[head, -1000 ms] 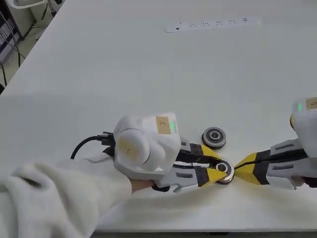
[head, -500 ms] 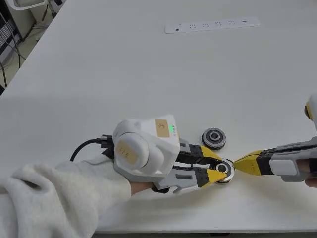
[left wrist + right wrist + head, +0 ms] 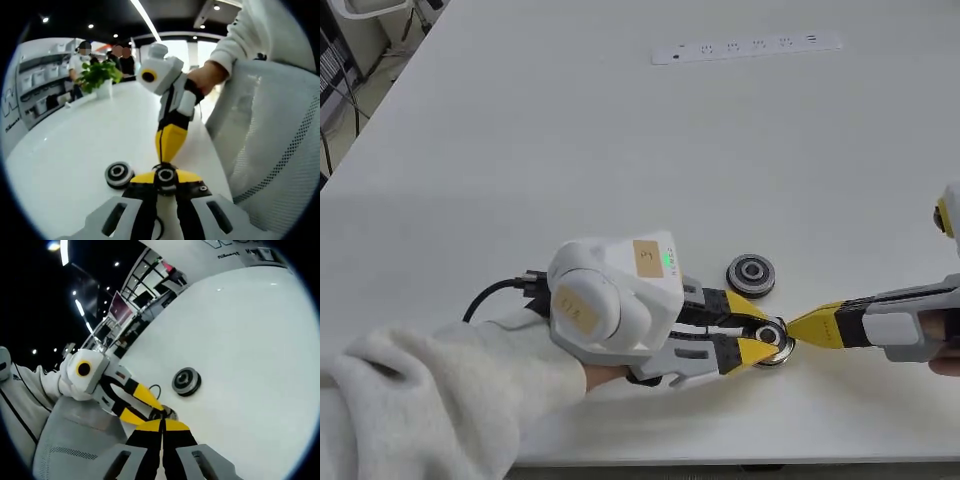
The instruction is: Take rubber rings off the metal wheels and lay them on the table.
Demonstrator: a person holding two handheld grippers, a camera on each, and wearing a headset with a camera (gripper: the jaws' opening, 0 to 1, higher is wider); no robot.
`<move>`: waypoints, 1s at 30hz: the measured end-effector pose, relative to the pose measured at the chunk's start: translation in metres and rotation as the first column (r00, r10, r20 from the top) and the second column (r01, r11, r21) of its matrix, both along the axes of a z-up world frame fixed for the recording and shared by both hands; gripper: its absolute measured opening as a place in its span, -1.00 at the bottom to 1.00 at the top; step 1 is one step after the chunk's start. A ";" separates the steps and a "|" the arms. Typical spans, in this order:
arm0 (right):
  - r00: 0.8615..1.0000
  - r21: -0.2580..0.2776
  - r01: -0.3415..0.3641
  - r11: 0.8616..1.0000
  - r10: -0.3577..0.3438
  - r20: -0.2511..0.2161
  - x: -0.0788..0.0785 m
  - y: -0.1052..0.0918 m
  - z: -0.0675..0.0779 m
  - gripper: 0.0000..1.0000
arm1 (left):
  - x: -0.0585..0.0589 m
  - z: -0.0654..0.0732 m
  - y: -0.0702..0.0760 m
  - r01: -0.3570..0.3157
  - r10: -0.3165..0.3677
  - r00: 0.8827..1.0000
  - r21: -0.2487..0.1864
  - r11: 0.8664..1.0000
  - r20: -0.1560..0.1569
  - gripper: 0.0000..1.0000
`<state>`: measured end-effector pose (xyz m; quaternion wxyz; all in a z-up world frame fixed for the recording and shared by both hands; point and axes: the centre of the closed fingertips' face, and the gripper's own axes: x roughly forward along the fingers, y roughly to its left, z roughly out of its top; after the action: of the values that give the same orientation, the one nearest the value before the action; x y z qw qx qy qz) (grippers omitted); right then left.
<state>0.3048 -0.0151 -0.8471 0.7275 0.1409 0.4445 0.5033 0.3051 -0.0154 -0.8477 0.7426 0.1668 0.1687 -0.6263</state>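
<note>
A small metal wheel (image 3: 776, 339) lies near the table's front edge, and my left gripper (image 3: 765, 340) is shut on it with its yellow jaws either side. In the left gripper view the wheel (image 3: 165, 174) sits right between the jaw tips. My right gripper (image 3: 792, 328) reaches in from the right, jaws shut, its tip pinched at the wheel's rim on the thin black rubber ring (image 3: 161, 164). In the right gripper view the closed jaws (image 3: 162, 423) point at the held wheel (image 3: 169, 413). A second wheel (image 3: 751, 273) with its black ring lies flat just beyond.
A white power strip (image 3: 748, 47) lies at the far side of the white table (image 3: 570, 150). The front edge runs close below the grippers. A mesh chair (image 3: 270, 150) stands behind them, and a potted plant (image 3: 97, 75) is at the table's far end.
My right gripper drew back to the right with its jaws shut, then edged slightly back toward the wheel. The left gripper and both wheels have stayed in place.
</note>
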 end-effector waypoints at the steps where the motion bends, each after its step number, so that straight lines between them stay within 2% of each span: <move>1: 1.000 0.003 0.000 1.000 0.000 -0.004 0.000 0.000 0.000 -1.00 | 0.000 0.000 0.000 0.000 0.000 1.000 0.000 1.000 0.000 -0.73; 11: 1.000 0.032 -0.004 0.999 0.004 -0.025 -0.004 0.004 0.003 -1.00 | -0.001 0.000 0.000 0.003 -0.003 1.000 -0.001 1.000 0.000 -0.73; 30: 0.999 0.081 -0.021 0.996 0.023 -0.023 -0.005 0.010 0.010 -1.00 | -0.001 0.000 0.000 0.002 -0.002 1.000 -0.002 1.000 0.000 -0.73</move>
<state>0.2998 -0.0050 -0.8367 0.7102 0.1713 0.4341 0.5271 0.3043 -0.0150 -0.8479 0.7422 0.1663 0.1677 -0.6272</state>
